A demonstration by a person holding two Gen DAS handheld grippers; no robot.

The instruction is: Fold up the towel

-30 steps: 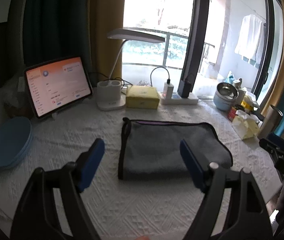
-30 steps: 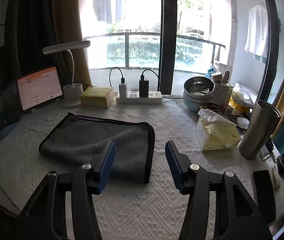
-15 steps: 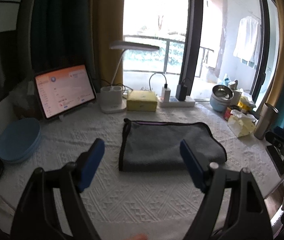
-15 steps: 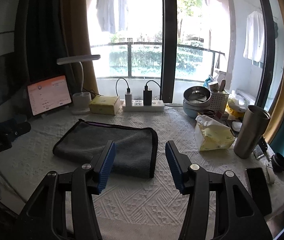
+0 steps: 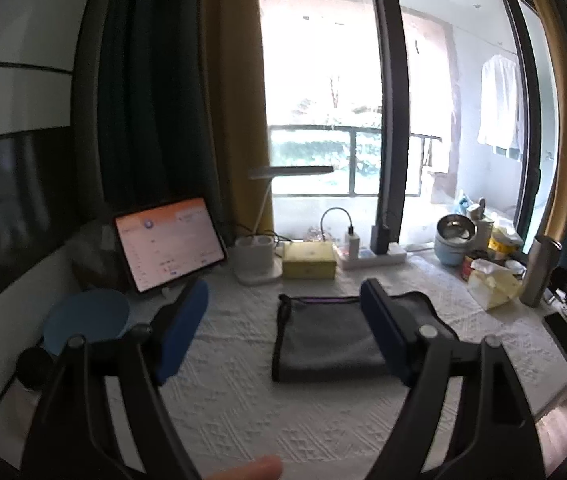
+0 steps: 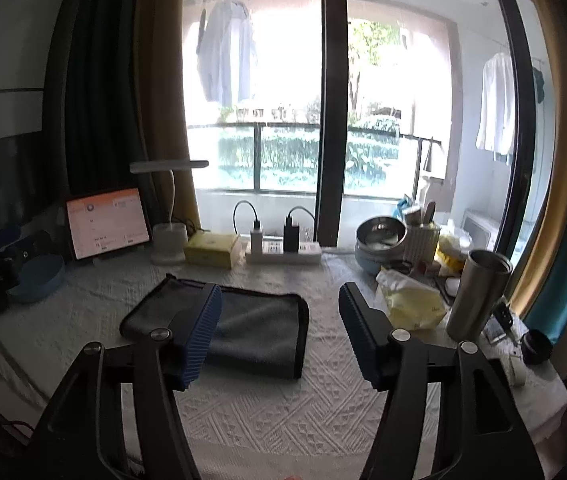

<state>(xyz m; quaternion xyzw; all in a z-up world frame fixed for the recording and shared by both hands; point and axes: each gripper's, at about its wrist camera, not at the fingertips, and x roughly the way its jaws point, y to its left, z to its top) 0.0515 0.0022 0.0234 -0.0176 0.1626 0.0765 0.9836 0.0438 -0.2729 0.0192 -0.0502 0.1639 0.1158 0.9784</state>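
Observation:
A grey towel (image 5: 323, 340) with a dark border lies folded flat in a rectangle on the white textured tablecloth (image 5: 243, 400). It also shows in the right wrist view (image 6: 259, 328). My left gripper (image 5: 283, 328) is open and empty, held above and in front of the towel. My right gripper (image 6: 279, 332) is open and empty, also raised in front of the towel. Neither gripper touches the towel.
Along the back stand a tablet (image 5: 167, 240), a desk lamp (image 5: 255, 256), a yellow box (image 5: 309, 264) and a power strip (image 5: 371, 256). At the right are bowls (image 6: 379, 240), a tissue pack (image 6: 411, 304) and a steel tumbler (image 6: 479, 292). Blue plates (image 5: 87, 320) sit at the left.
Both grippers have pulled back and up from the towel, so the table looks smaller and more window shows. The towel has not moved.

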